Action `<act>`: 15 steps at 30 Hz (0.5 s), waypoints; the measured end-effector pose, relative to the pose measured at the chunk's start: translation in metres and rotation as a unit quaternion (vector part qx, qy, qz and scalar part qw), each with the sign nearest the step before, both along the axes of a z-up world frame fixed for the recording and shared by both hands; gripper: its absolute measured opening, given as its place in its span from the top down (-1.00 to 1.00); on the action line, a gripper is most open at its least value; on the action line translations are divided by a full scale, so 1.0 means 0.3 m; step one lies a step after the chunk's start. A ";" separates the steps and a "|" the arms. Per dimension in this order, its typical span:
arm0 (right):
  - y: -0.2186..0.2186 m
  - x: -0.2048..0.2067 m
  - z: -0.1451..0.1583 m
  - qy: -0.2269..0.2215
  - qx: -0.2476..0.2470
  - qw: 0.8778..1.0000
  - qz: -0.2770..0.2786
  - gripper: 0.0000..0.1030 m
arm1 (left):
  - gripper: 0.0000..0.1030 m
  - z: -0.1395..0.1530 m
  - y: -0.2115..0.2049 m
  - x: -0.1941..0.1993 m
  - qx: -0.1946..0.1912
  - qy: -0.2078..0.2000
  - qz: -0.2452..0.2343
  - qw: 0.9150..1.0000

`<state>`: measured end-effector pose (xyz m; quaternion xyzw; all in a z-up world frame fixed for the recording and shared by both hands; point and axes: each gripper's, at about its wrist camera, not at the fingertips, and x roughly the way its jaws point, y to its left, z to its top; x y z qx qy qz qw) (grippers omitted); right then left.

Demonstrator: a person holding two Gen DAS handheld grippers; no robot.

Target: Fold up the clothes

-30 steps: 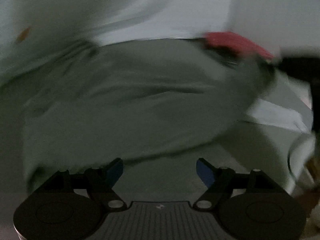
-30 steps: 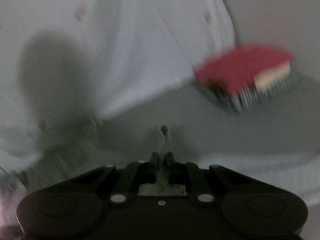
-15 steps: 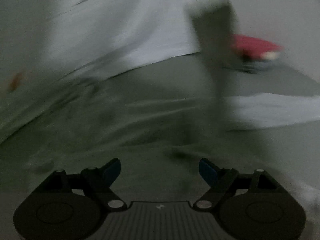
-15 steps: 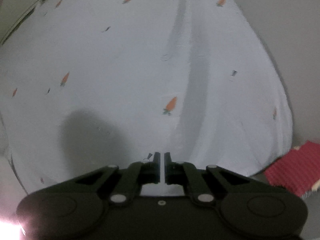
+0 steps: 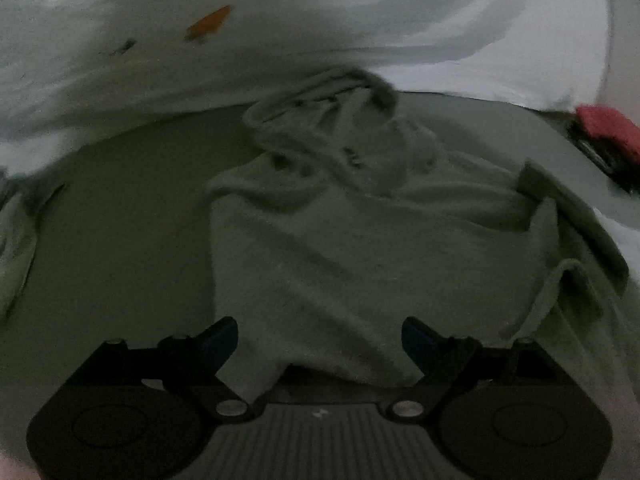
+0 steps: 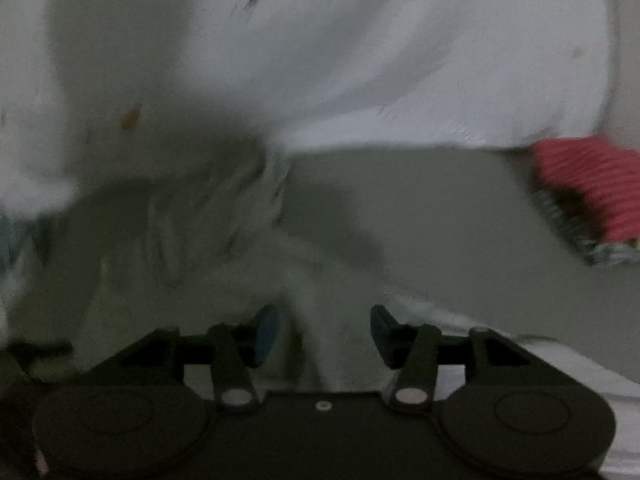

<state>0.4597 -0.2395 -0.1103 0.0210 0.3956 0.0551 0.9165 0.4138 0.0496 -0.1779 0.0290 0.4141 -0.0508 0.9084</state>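
A pale grey-green garment (image 5: 360,240) lies crumpled on a grey surface (image 5: 120,240), its neckline (image 5: 320,112) at the far end. My left gripper (image 5: 320,336) is open just above its near hem, with cloth between the blue pads but not pinched. In the right wrist view the same garment (image 6: 224,248) is blurred and spreads left and forward. My right gripper (image 6: 324,332) is open, with a ridge of cloth rising between its fingers.
A white sheet with small carrot prints (image 5: 208,24) hangs behind the garment; it also fills the top of the right wrist view (image 6: 360,60). A folded stack with a red ribbed item on top (image 6: 592,188) sits at the far right; it also shows in the left wrist view (image 5: 608,132).
My right gripper was shut and pointed up at the white sheet; now it is open and low over the garment. My left gripper stayed open and the garment settled flat.
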 end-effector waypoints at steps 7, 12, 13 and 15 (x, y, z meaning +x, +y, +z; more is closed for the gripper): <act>0.152 0.160 -0.155 -0.014 -0.110 0.993 0.035 0.14 | -0.74 0.039 0.072 -0.021 -0.030 0.005 0.068 0.997; 0.130 0.153 -0.127 -0.014 -0.091 0.996 0.020 0.89 | -0.74 0.043 0.133 -0.023 -0.040 0.001 0.103 0.994; 0.135 0.152 -0.084 -0.026 -0.071 0.997 0.015 0.89 | -0.75 0.050 0.147 -0.029 -0.043 -0.003 0.108 0.993; 0.162 0.153 0.027 -0.057 -0.022 0.998 0.019 0.89 | -0.75 0.066 0.186 -0.051 -0.058 -0.016 0.119 0.991</act>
